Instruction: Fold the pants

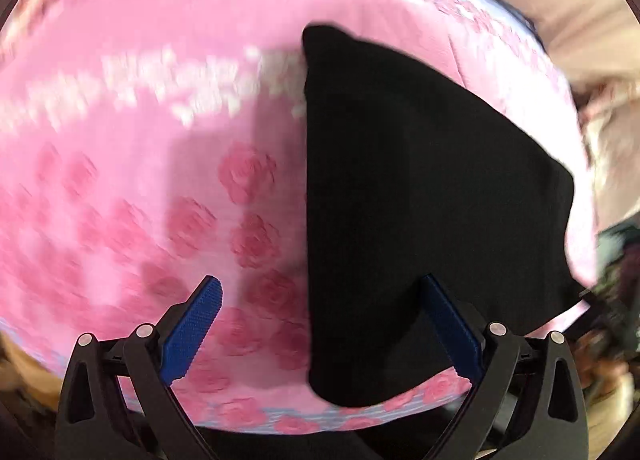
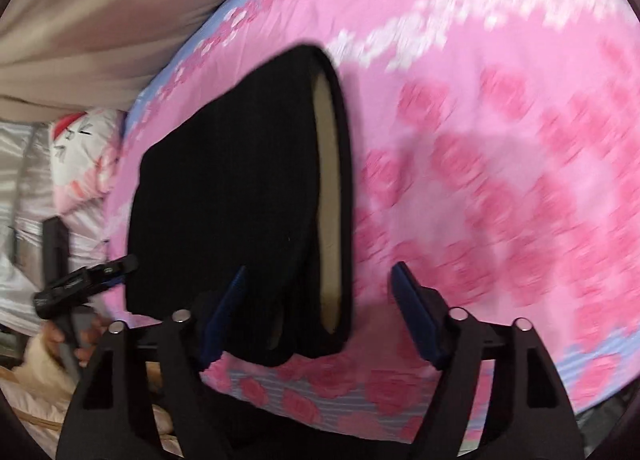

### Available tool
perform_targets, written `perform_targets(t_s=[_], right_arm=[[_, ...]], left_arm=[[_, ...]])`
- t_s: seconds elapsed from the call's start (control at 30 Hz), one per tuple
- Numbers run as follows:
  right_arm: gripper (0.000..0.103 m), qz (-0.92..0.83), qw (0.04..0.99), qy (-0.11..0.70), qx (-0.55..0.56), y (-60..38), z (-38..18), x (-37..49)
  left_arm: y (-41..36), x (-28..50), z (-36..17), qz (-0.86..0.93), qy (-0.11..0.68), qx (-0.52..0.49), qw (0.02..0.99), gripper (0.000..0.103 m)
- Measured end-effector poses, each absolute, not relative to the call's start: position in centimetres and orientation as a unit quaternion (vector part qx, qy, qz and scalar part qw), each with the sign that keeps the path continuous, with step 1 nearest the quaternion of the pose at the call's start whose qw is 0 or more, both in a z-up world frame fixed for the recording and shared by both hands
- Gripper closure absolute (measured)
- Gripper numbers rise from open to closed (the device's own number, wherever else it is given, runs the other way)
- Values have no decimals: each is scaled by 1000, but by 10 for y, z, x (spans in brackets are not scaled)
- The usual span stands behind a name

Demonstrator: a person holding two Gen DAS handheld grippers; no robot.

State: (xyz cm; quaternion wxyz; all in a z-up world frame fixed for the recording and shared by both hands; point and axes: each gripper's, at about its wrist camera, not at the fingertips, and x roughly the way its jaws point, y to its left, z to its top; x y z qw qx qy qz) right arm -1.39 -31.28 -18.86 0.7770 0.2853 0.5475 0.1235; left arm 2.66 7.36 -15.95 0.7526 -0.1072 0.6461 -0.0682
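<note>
The black pants (image 1: 420, 200) lie folded on a pink rose-print bedspread (image 1: 140, 180). In the right wrist view the pants (image 2: 224, 200) show a tan lining along the waistband edge. My left gripper (image 1: 320, 324) is open and empty, above the near end of the pants, its right finger over the black cloth. My right gripper (image 2: 320, 312) is open and empty, straddling the near waistband end. The left gripper also shows in the right wrist view (image 2: 88, 280) at the pants' left edge.
The bed's near edge (image 2: 340, 412) runs below the grippers. A beige curtain or sheet (image 2: 100, 20) hangs behind the bed. A white and pink pillow (image 2: 80, 148) lies left of the bed. Clutter (image 1: 616, 280) sits at the right.
</note>
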Motion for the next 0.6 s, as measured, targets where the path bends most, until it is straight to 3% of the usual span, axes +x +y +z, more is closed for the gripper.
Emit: perform_targets(t_s=[0.13, 0.23, 0.3, 0.33, 0.37, 0.5, 0.57, 0.6], right_arm=[[39, 150, 762, 530, 340, -307, -201, -22], [40, 155, 758, 527, 351, -306, -201, -23], [60, 158, 752, 534, 352, -304, -201, -24], [62, 159, 752, 534, 352, -303, -201, -25], [65, 157, 755, 532, 350, -300, -200, -25], [63, 149, 757, 532, 349, -299, -199, -24], [52, 138, 752, 534, 362, -300, -206, -21], [52, 139, 751, 530, 368, -301, -208, -20]], left_arm=[[77, 30, -186, -91, 654, -188, 727, 5], [62, 30, -183, -82, 636, -150, 752, 5], [48, 28, -181, -87, 630, -122, 762, 6], [44, 26, -181, -95, 629, -118, 762, 10], [40, 27, -178, -106, 628, -116, 762, 33], [30, 28, -174, -119, 635, -120, 754, 46], [38, 29, -177, -122, 640, -144, 745, 46], [43, 31, -180, -124, 641, -152, 742, 42]])
